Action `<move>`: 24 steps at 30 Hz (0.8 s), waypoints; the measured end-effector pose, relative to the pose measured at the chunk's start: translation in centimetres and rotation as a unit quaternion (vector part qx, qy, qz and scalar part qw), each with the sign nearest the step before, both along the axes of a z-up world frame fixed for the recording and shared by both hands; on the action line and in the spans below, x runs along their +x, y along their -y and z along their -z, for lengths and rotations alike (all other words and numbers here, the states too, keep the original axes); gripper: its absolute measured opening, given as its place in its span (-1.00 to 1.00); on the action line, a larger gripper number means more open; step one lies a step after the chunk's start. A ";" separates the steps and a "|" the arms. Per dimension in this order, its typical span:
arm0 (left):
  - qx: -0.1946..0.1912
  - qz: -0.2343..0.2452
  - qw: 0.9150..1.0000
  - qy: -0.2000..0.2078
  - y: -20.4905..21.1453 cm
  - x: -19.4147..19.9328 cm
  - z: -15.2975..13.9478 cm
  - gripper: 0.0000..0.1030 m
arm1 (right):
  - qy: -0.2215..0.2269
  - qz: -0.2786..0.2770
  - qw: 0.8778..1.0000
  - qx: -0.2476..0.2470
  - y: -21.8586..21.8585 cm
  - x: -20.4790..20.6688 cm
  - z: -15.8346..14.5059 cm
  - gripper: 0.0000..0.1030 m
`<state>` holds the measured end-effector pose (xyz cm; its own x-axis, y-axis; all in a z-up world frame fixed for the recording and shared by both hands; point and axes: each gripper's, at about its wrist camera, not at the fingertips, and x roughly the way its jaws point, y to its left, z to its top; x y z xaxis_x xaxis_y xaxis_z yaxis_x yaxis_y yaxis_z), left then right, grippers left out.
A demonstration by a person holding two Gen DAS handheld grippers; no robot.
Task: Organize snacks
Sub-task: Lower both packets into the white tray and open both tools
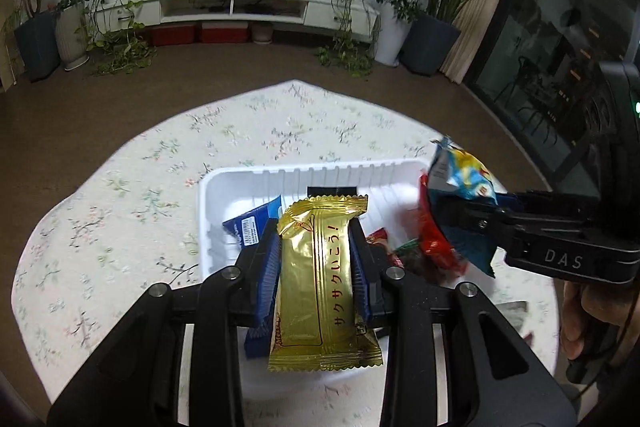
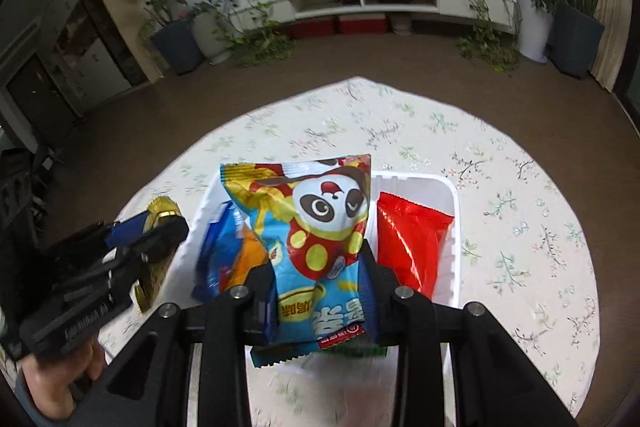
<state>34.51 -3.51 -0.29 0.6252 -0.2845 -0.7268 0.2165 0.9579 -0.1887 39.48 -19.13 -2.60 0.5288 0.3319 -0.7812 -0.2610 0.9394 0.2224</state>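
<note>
1. Here, at the left, the left gripper [image 1: 316, 259] is clamped on a gold wrapper [image 1: 320, 283]: its blue pads [image 1: 269, 263] press the 2 long sides, so the bar hangs lengthwise between the fingers, over the near part of the white tray [image 1: 304, 174]. The foil is glossy and creased, with crimped zigzag ends and red printed characters down 1 side. That edge grip looks chosen to keep the flat bar from twisting.

2. Beneath it, the tray sits on a round table under a pale floral cloth [image 1: 120, 187]. It is thin moulded plastic, rectangular, with ribbed walls and rounded corners. Inside lies a blue packet [image 1: 250, 223] at the left and small red and green wrappers [image 1: 404, 251] toward the right, loose rather than lined up, so the sorting seems well short of done.

3. Further right, the right gripper [image 2: 320, 279] is closed on a panda snack bag [image 2: 316, 223], pinching its lower half so the puffy upper part stands up over the tray. The film is shiny, blue and yellow with a red spotted figure, and its bottom seam is serrated.

4. At the right in the right wrist view, a red foil pack [image 2: 412, 239] leans against the tray's wall [image 2: 454, 227], smooth and wrinkled, with an orange and blue packet [image 2: 228, 251] at the other side.

5. Both snacks appear held just above the tray, probably for dropping in.
</note>
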 end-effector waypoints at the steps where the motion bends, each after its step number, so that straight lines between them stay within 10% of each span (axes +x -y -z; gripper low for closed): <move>1: 0.001 0.000 1.000 -0.005 0.3 0.6 0.7 -0.42 | -0.003 0.003 1.000 -0.005 -0.1 0.4 0.6 -0.32; 24: 0.019 -0.001 1.000 -0.020 1.5 3.6 8.3 -0.34 | -0.049 0.016 0.997 -0.059 -2.5 3.6 6.7 -0.23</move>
<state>38.10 -5.01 -8.63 0.5960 -0.2547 -0.7615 0.2082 0.9649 -0.1599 43.08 -16.67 -9.27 0.4572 0.2184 -0.8621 -0.2124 0.9681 0.1326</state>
